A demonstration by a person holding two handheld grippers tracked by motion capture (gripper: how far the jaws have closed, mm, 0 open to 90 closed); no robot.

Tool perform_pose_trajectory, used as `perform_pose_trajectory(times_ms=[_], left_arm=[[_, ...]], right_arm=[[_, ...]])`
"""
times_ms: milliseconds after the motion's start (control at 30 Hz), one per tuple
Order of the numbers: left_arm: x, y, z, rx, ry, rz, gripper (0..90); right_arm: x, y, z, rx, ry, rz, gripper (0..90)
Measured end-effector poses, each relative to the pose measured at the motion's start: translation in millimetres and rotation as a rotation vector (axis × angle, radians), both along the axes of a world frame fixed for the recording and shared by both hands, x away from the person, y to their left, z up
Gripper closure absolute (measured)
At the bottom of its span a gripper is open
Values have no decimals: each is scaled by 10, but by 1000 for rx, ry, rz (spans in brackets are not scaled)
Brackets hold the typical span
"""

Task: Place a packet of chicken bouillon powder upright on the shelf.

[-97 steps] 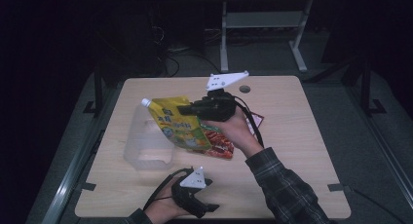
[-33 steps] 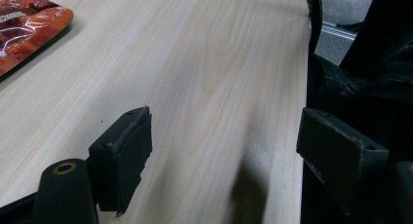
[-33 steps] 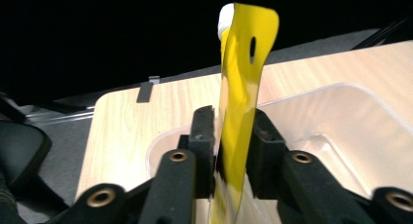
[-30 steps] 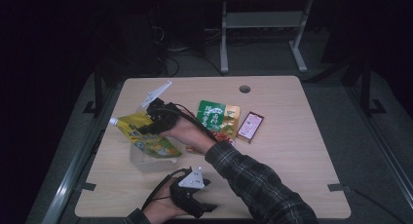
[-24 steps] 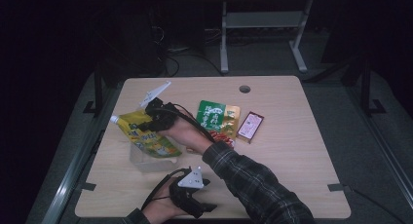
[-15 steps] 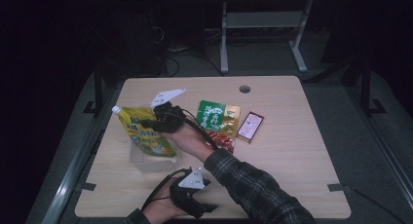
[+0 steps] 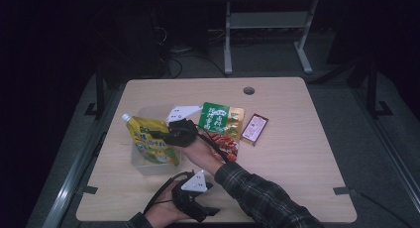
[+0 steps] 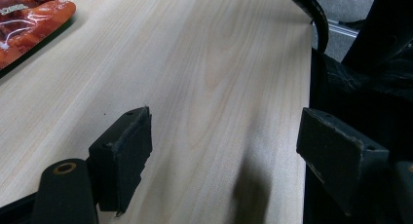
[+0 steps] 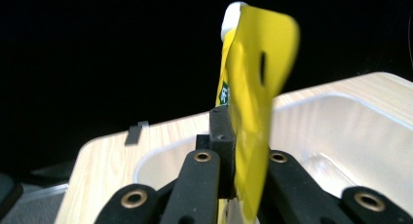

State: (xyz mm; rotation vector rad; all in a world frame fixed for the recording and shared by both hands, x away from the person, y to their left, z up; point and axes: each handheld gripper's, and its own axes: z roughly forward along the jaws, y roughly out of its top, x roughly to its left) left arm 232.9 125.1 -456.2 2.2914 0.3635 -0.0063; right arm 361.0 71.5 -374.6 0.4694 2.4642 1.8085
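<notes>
A yellow spouted pouch (image 7: 148,142) with a white cap stands over a clear plastic tub (image 7: 140,163) on the table's left side. My right gripper (image 7: 157,136) is shut on the pouch; in the right gripper view the yellow pouch (image 9: 253,112) rises edge-on between the black jaws, above the white tub (image 9: 350,136). My left gripper (image 7: 193,200) rests near the front edge of the table. In the left gripper view its pads (image 8: 126,156) stand wide apart over bare wood, open and holding nothing.
A green snack packet (image 7: 221,119), a red-orange packet (image 7: 225,142) and a small pink box (image 7: 254,129) lie in the middle of the table. The red-orange packet (image 8: 24,24) also lies at the left gripper view's top left. A cable hole (image 7: 248,90) sits at the back.
The right gripper carried the yellow pouch from the table's middle to the left, over the tub, and tipped it more upright. The left gripper stayed still.
</notes>
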Motion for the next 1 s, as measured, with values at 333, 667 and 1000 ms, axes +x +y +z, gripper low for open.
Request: perform_pose_trajectory(times_ms=[333,667,1000], left_arm=[[5,-5,-13,6,3,-5,203],[26,-1,-28,7,7,-2,203],[68,35,-18,10,8,5,203]], right_arm=[[-59,-116,18,-93,6,46,721],[-49,-317,76,-159,28,26,472],[-42,-760,113,-186,36,-7,306]])
